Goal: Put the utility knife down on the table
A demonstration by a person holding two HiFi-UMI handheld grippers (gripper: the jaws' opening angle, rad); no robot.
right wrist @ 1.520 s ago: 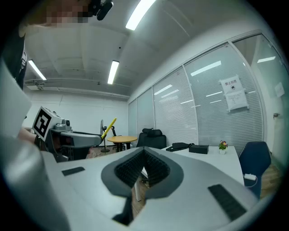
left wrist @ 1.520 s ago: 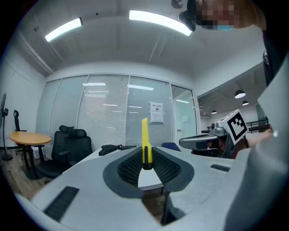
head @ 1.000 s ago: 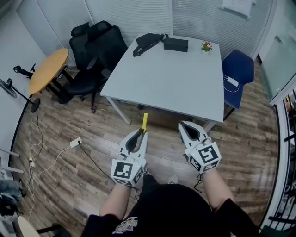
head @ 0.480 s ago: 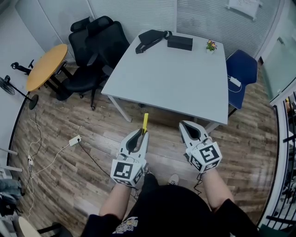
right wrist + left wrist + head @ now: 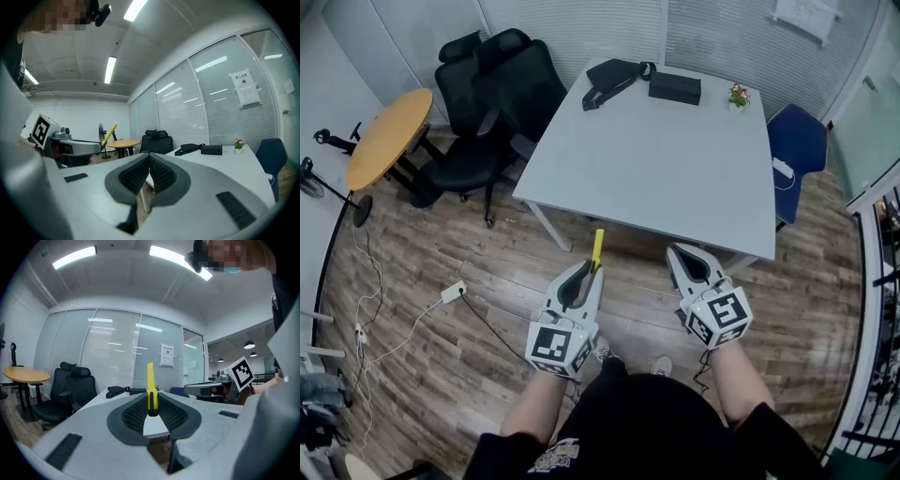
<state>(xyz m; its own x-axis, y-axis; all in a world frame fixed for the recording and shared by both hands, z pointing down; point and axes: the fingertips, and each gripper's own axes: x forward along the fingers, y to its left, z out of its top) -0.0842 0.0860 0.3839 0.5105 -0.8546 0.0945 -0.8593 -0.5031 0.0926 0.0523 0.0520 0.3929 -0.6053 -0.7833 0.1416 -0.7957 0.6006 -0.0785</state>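
Note:
A yellow utility knife [image 5: 596, 249] [image 5: 150, 385] stands upright between the jaws of my left gripper [image 5: 585, 274] [image 5: 152, 412], which is shut on its lower end. Most of the knife sticks out above the jaw tips. My right gripper [image 5: 683, 255] [image 5: 148, 165] is beside it on the right, jaws together with nothing between them. Both grippers hang over the wooden floor, just short of the near edge of the white table [image 5: 656, 169]. In the right gripper view the knife [image 5: 109, 135] shows at the left, above the left gripper.
On the table's far end lie a black bag [image 5: 614, 80], a black box [image 5: 674, 88] and a small flower pot [image 5: 737, 96]. Black office chairs [image 5: 484, 103] and a round wooden table [image 5: 387, 136] stand at the left, a blue chair [image 5: 797, 145] at the right. A cable and plug [image 5: 451, 293] lie on the floor.
Both grippers and the person have moved closer to the white table. The knife stays held the same way in the left gripper.

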